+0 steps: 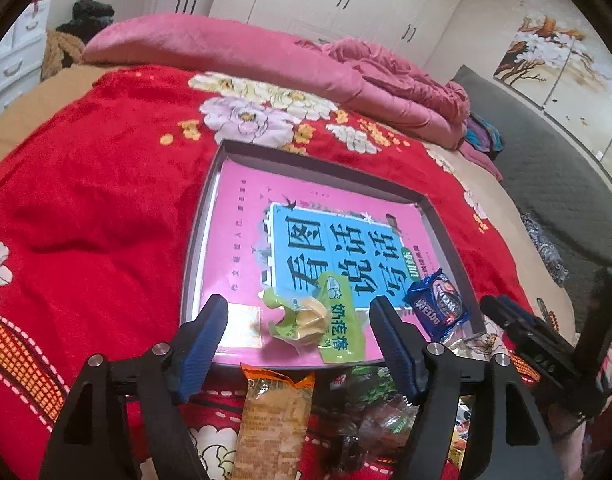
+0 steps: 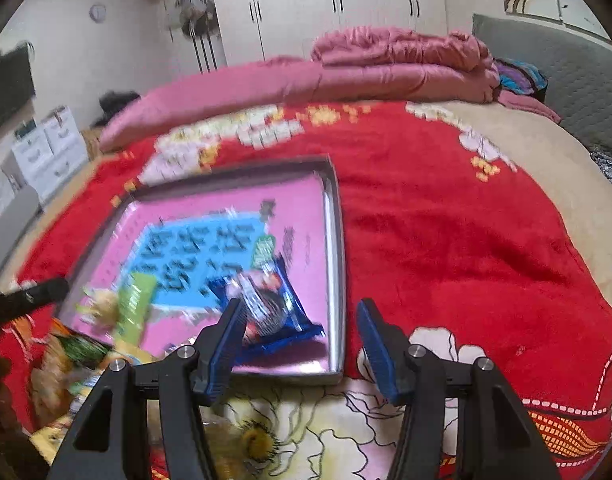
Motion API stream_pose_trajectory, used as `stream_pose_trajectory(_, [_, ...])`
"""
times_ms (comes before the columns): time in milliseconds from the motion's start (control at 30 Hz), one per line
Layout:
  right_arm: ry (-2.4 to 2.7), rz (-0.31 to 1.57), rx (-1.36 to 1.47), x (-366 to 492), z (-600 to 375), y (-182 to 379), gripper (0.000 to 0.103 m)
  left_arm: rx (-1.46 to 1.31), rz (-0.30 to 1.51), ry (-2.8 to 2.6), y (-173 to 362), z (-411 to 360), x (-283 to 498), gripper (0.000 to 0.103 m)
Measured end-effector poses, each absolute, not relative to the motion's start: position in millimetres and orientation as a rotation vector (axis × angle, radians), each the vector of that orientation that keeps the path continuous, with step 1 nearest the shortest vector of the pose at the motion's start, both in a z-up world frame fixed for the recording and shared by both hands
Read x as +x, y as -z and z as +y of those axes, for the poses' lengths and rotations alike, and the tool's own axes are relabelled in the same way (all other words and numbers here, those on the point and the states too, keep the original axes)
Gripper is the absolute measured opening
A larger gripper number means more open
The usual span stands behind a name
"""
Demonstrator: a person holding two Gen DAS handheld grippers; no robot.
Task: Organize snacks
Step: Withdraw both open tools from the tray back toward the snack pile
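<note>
the fingers of the left gripper [image 1: 300, 330] are spread wide apart and hold nothing. the fingers of the right gripper [image 2: 300, 338] are spread wide too, and they hold nothing either.

the green snack pack [image 1: 326, 320] lies in the tray [image 1: 204, 216], near the tray's front edge, right between the left fingers in the left view. its long side runs from the front edge up into the tray, and its top end is torn open and crumpled, with something pale showing there. the blue snack pack [image 1: 438, 302] lies in the front right corner of the tray, just beside the wall. it is tilted, with its long side running slantwise toward that corner. in the right view it looks very blurry.

both packs rest on a pink book [image 1: 242, 220] that fills the tray bottom. the orange snack pack [image 1: 272, 416] lies outside, on the red blanket [image 1: 86, 200], with its end touching the tray's front edge and its long side pointing at the tray. more snacks [image 1: 382, 404] are piled beside it.

what could go wrong: the tray sits on a soft bed, so a hard push could tip it. the open green pack could spill if it is grabbed at the wrong end. the book is smooth, so packs could slide.
</note>
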State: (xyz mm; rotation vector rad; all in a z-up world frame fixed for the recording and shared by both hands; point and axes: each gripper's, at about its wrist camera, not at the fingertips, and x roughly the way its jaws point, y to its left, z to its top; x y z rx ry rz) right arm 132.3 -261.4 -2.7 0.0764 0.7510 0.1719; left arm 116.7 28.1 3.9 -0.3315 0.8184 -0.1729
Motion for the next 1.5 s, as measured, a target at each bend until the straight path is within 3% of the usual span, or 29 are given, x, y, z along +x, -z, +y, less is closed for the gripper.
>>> stream_pose_trajectory(67, [-0.201,0.721,0.102,127.5,-262.2,-3.8,0.067,-0.328,0.807,0.17,-6.8,28.2,113.6,0.075])
stream_pose_trajectory(1500, [-0.293,0.756,0.005,81.5,-230.4,-5.9,0.067,-0.328,0.79,0.185,-19.6,33.5,65.7,0.076])
